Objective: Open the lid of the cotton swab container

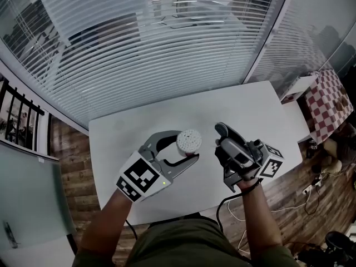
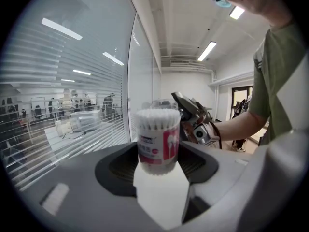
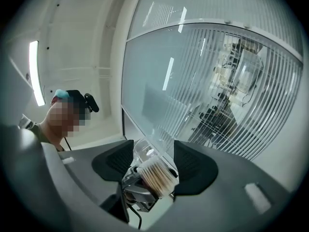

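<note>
Left gripper (image 1: 186,149): jaws wide, clamped on round clear plastic cotton swab container (image 2: 157,139), above white worktop (image 1: 167,115).
Right gripper (image 3: 153,162): closed on clear plastic lid (image 3: 144,150) — already off, near container.
Handling: light, thin-walled, slippery, judged easily dented — grip labelled lower body.

swab tub (image 2: 157,140) label: red and white wrap with a little drawing of two swabs on the red part, plus a few lines of small print, way too blurry to read
left cube (image 1: 139,178): black-and-white square marker, just a pattern, no letters or digits
right cube (image 1: 271,163): same kind of marker, nothing to read
brand or numbers: can't make out any
</note>
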A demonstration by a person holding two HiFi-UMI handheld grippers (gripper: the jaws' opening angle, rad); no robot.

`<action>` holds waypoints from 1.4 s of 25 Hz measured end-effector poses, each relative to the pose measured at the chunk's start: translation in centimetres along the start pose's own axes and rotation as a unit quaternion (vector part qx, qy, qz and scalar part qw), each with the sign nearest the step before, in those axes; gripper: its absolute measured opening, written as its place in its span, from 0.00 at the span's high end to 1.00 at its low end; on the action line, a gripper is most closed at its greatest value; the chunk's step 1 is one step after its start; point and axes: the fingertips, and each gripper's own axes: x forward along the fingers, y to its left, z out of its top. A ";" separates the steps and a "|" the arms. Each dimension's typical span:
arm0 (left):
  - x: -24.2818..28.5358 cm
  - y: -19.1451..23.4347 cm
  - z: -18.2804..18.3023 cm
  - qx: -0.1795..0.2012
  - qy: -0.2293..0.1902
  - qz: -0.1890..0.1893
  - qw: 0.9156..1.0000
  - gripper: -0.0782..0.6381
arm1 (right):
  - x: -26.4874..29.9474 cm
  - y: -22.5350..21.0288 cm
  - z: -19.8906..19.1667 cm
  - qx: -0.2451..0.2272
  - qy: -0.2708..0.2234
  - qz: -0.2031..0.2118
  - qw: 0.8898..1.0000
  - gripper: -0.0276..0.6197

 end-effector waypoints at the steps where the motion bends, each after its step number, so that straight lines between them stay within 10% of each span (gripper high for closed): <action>1: 0.0 0.0 0.0 0.000 0.000 0.001 1.000 0.53 | -0.2 -0.1 -0.2 0.002 0.001 -0.003 1.000 0.54; 35: -1.4 1.3 -1.9 0.006 0.001 0.015 1.000 0.53 | -5.1 0.3 -2.3 -0.005 0.009 -0.058 0.998 0.55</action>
